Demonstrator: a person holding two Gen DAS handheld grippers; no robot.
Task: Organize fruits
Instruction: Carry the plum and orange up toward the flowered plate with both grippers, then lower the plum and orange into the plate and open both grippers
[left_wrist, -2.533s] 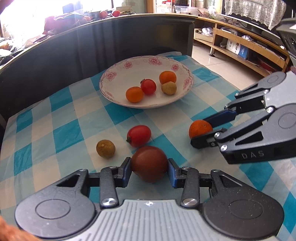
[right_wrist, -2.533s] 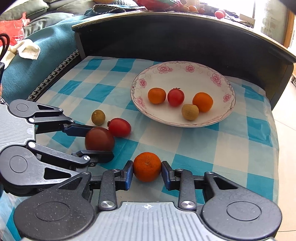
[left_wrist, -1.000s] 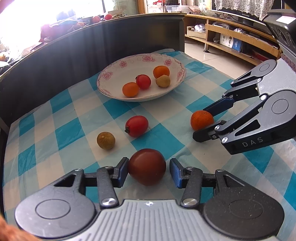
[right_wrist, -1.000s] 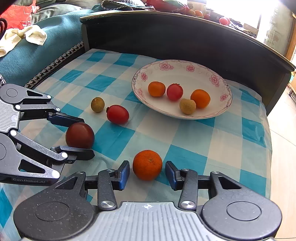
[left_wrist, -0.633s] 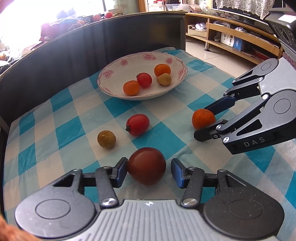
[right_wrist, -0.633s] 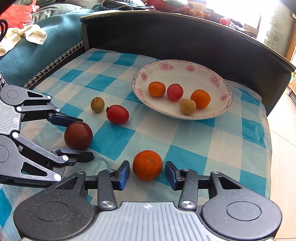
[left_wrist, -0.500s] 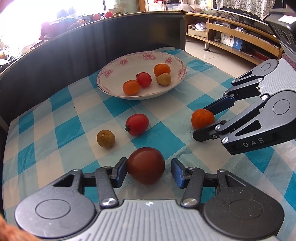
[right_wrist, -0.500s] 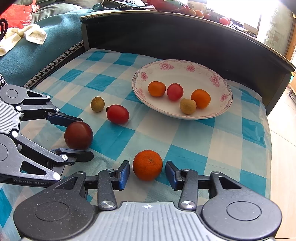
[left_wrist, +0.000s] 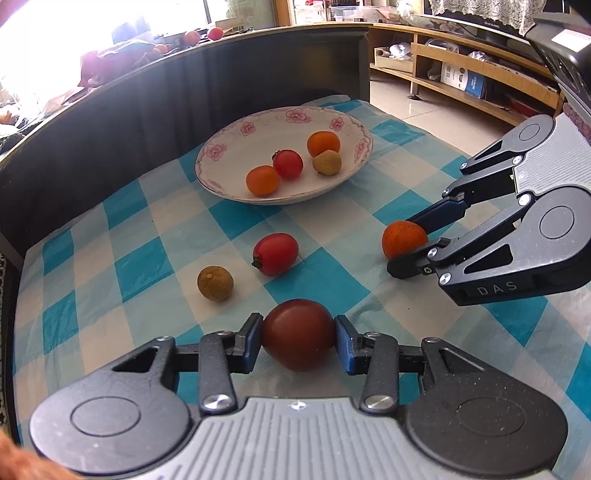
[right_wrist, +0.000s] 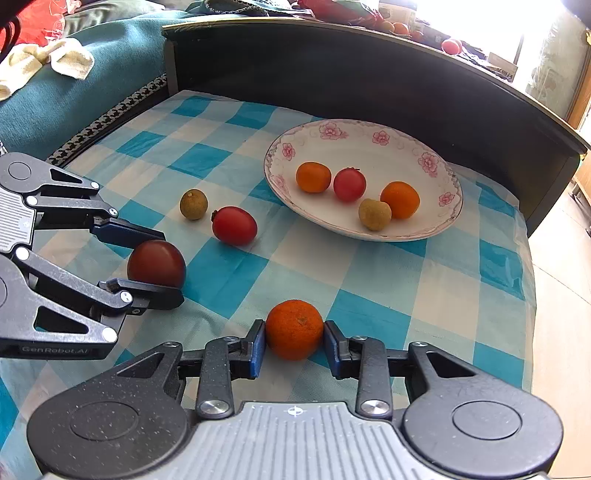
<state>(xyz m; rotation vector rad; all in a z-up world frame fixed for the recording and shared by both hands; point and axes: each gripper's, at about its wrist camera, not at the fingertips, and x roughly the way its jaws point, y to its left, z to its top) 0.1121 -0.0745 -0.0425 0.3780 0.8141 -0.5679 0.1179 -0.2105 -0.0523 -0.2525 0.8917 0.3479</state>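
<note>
**Gripping two fruits at once on the checked cloth**

Pressed between the blue pads of the left gripper (left_wrist: 298, 341) is a dark red tomato (left_wrist: 297, 339), which sits on the blue and white checked cloth (left_wrist: 129, 266) that covers the bench. The fingers of this gripper have just been closing, and both pads are now seen touching the tomato's sides. From the right wrist view the same tomato (right_wrist: 156, 263) is seen held between the two dark fingers at the left edge of the picture.

An orange mandarin (right_wrist: 294, 329) is clamped in the same way by the right gripper (right_wrist: 294, 341); its fingers have also just been closing, and the pads are laid against the fruit on both sides. The mandarin rests on the cloth, near the front edge of the bench. In the left wrist view it (left_wrist: 404, 238) is seen at the tips of the right gripper's fingers.

Two fruits are left loose on the cloth between the grippers and the plate: a bright red tomato (left_wrist: 275, 253) and, just beside it, a small brown-green round fruit (left_wrist: 215, 283). They lie apart from each other, not touching.

Farther back a white plate with a pink flower rim (right_wrist: 436, 162) is set on the cloth. Four fruits are held in it: two orange ones, a red tomato and a small brown-green one, grouped close together. A dark curved wall (right_wrist: 369, 74) is seen behind the plate.
</note>
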